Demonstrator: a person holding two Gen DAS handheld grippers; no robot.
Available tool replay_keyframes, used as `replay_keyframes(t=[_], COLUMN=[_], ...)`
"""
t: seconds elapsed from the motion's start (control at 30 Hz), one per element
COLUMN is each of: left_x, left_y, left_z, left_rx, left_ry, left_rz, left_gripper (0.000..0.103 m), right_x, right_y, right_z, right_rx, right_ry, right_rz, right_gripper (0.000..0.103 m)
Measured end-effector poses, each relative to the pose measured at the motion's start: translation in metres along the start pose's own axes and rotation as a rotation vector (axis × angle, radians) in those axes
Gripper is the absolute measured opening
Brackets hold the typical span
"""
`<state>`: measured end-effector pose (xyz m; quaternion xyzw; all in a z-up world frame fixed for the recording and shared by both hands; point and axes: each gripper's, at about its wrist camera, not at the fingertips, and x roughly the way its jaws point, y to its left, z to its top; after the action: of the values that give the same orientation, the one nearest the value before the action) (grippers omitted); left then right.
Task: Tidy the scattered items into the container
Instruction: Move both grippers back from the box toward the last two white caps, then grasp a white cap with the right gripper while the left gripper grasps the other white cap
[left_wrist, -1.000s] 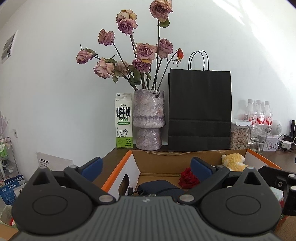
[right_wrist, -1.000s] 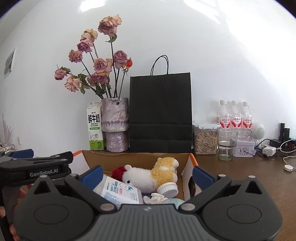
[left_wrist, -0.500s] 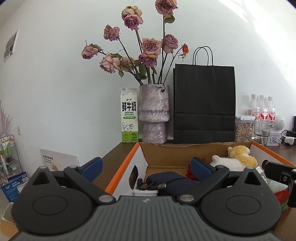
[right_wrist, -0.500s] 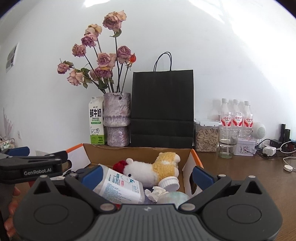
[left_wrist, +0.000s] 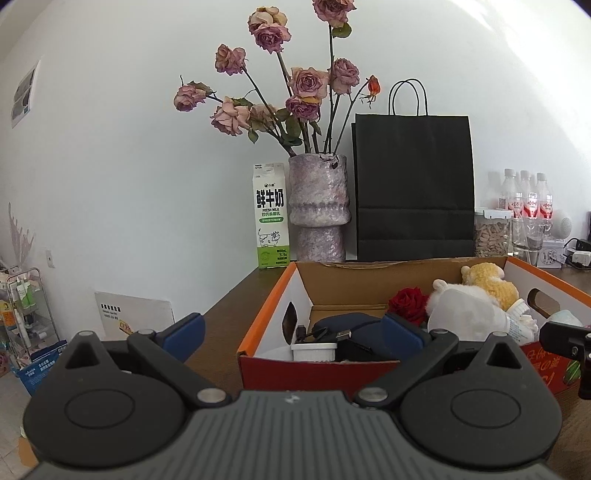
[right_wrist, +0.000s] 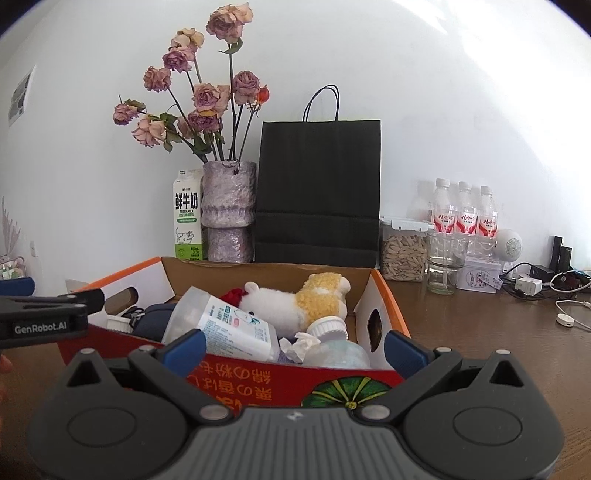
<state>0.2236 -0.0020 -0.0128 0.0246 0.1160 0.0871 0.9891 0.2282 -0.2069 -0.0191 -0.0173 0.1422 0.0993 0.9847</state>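
Left wrist view: left gripper (left_wrist: 291, 330) wide open, fingers empty, facing cardboard box (left_wrist: 317, 365) on counter (left_wrist: 229, 314); inside, dark pouch (left_wrist: 347, 325), cable (left_wrist: 325, 334), red rose (left_wrist: 408, 301). Behind, milk carton (left_wrist: 271, 216), vase (left_wrist: 319, 206), black paper bag (left_wrist: 413, 184).

Right wrist view: right gripper (right_wrist: 293, 347) wide open, holding nothing, before box holding plush toy (right_wrist: 295, 304), plastic bottle (right_wrist: 229, 326), crumpled tissue (right_wrist: 299, 343).

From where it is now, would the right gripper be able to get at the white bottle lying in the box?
Probably yes. The right gripper is open and empty, the box has no lid, and the white bottle lies on top of the pile just past the near wall.
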Motion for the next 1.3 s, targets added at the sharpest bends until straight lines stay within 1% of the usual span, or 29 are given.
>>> replay_keyframes(t=[0.13,0.3,0.47,0.6,0.67,0.77,0.83,0.9,0.97,1.03,1.07,1.1,1.13,1.17,1.2,1.23,1.3], left_x=[-0.006,-0.014,-0.023,-0.034,-0.039,-0.043,-0.044,-0.045,-0.045,-0.045,-0.043,-0.041,-0.038,-0.036,-0.034,-0.032,-0.028], left_y=[0.002,0.009,0.020,0.028,0.031,0.035,0.036,0.038,0.040,0.042,0.043,0.043,0.043,0.043,0.044,0.044,0.045], left_z=[-0.004,-0.006,-0.011,-0.016,-0.018,-0.020,-0.021,-0.023,-0.024,-0.025,-0.026,-0.026,-0.027,-0.027,-0.028,-0.029,-0.030], left_rx=[0.010,-0.009,-0.037,-0.045,-0.039,-0.031,-0.025,-0.022,-0.019,-0.024,-0.024,-0.023,-0.025,-0.028,-0.030,-0.033,-0.040], left_ry=[0.009,0.025,0.069,0.095,0.108,0.140,0.161,0.180,0.203,0.218,0.230,0.245,0.260,0.274,0.286,0.300,0.321], left_rz=[0.014,0.028,0.031,0.027,0.030,0.022,0.023,0.019,0.011,0.005,0.001,-0.001,-0.002,-0.008,-0.016,-0.022,-0.027], left_gripper=[0.103,0.103,0.103,0.103,0.103,0.103,0.103,0.103,0.103,0.103,0.103,0.103,0.103,0.103,0.103,0.103,0.103], right_x=[-0.005,-0.014,-0.023,-0.035,-0.042,-0.048,-0.048,-0.044,-0.035,-0.022,-0.016,-0.015,-0.013,-0.013,-0.014,-0.016,-0.018], right_y=[0.001,-0.001,-0.006,0.000,0.004,0.010,0.016,0.024,0.030,0.034,0.036,0.038,0.040,0.042,0.043,0.043,0.042], right_z=[-0.004,-0.007,-0.009,-0.014,-0.017,-0.021,-0.023,-0.026,-0.028,-0.031,-0.032,-0.032,-0.032,-0.031,-0.032,-0.031,-0.031], right_rx=[-0.010,0.007,0.027,-0.004,-0.020,-0.033,-0.049,-0.077,-0.093,-0.072,-0.064,-0.065,-0.065,-0.065,-0.069,-0.072,-0.069], right_ry=[0.007,0.005,0.016,0.029,0.047,0.112,0.154,0.198,0.260,0.336,0.372,0.367,0.365,0.361,0.353,0.345,0.346], right_rz=[-0.005,-0.011,-0.006,0.036,0.069,0.135,0.148,0.148,0.149,0.165,0.173,0.166,0.164,0.168,0.172,0.175,0.184], right_gripper=[0.103,0.103,0.103,0.103,0.103,0.101,0.100,0.095,0.086,0.078,0.077,0.074,0.067,0.053,0.042,0.027,0.027])
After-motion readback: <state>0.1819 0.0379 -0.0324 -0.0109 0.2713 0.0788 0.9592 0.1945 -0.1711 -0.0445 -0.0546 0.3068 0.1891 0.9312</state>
